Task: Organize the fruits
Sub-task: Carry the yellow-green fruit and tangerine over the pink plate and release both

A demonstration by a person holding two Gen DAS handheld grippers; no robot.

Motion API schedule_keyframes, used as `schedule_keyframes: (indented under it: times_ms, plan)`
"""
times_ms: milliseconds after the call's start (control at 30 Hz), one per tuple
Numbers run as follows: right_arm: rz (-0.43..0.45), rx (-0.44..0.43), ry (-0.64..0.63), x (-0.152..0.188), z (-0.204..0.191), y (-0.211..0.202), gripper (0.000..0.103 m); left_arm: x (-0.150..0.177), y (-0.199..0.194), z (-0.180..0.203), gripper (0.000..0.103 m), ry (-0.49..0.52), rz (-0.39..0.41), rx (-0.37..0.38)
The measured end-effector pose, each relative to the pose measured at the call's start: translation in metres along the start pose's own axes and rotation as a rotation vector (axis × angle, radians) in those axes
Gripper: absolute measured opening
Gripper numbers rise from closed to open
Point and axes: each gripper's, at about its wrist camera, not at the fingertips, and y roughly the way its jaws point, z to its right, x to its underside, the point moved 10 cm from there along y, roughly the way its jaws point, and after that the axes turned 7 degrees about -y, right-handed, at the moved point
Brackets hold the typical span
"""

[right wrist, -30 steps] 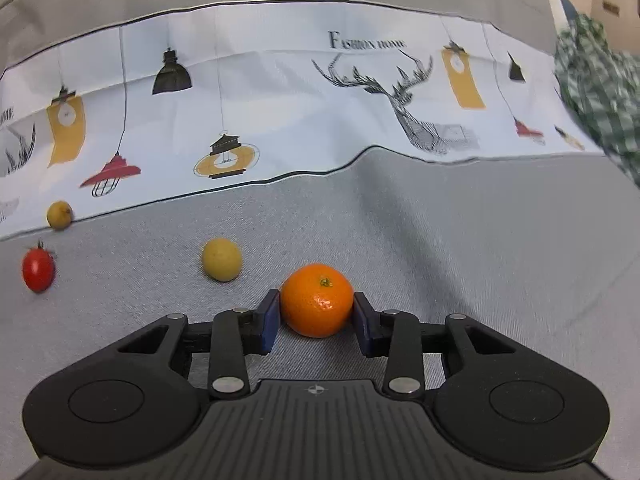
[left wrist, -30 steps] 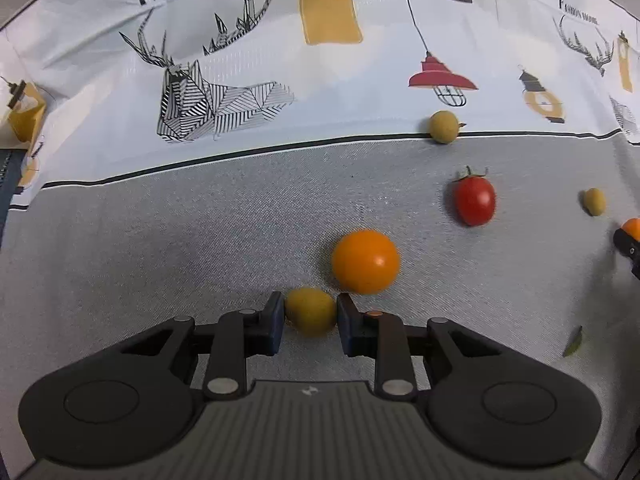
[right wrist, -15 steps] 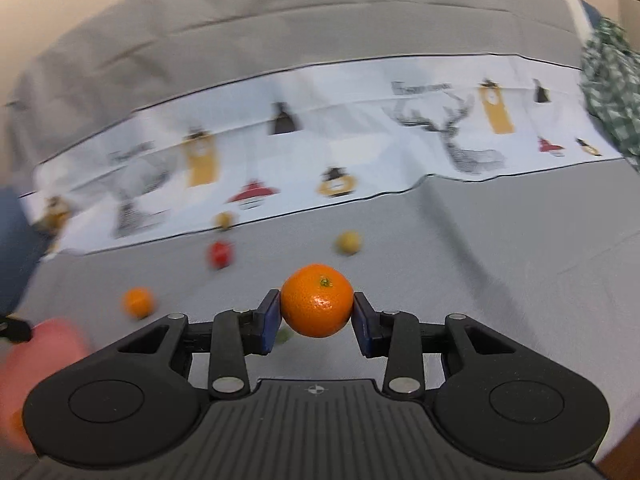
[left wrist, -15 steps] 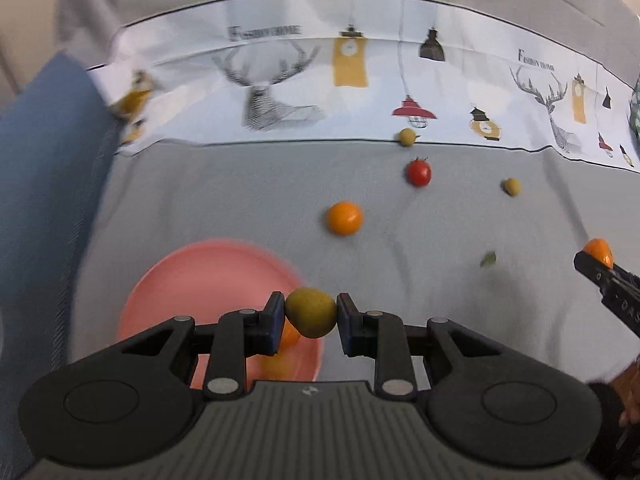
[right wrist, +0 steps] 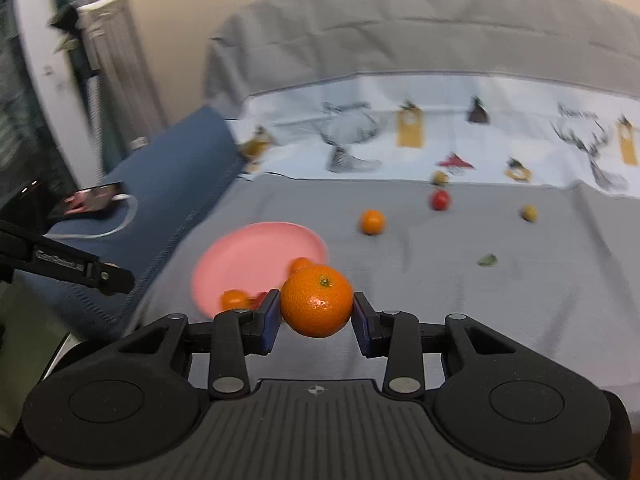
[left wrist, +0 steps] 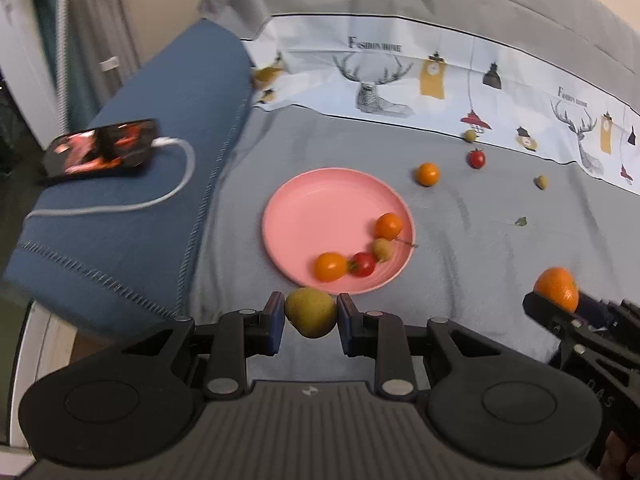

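While the left tongs [left wrist: 311, 317] clench a yellow-green fruit [left wrist: 311, 312], the right tongs [right wrist: 316, 317] grip a mandarin [right wrist: 317, 300]. The plate [left wrist: 312, 204] (four fruits on it) lies at twelve o'clock from the left tongs.

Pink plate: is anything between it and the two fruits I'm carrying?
Nothing visible blocks either path. The left gripper holds a yellow-green fruit just short of the pink plate; the right gripper holds a mandarin. Four small fruits crowd the plate's near right part, but its far left is bare.
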Motion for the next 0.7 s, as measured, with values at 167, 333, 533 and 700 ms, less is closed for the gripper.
schedule_keyframes:
  times_ms: [167, 333, 533, 700]
  plan:
    - [0.047, 0.006, -0.067, -0.003, -0.020, -0.026, 0.039, 0.018, -0.015, -0.014, 0.031, -0.009, 0.013, -0.003]
    - [0.046, 0.023, -0.075, -0.001, -0.022, -0.038, 0.039, 0.027, -0.020, -0.013, 0.031, -0.015, 0.017, 0.015]
    - [0.041, 0.022, -0.086, 0.000, -0.026, -0.038, 0.039, 0.028, -0.023, -0.016, 0.031, -0.025, 0.029, 0.025]
    - [0.028, 0.022, -0.097, 0.001, -0.029, -0.036, 0.039, 0.028, -0.021, -0.021, 0.031, -0.043, 0.028, 0.029]
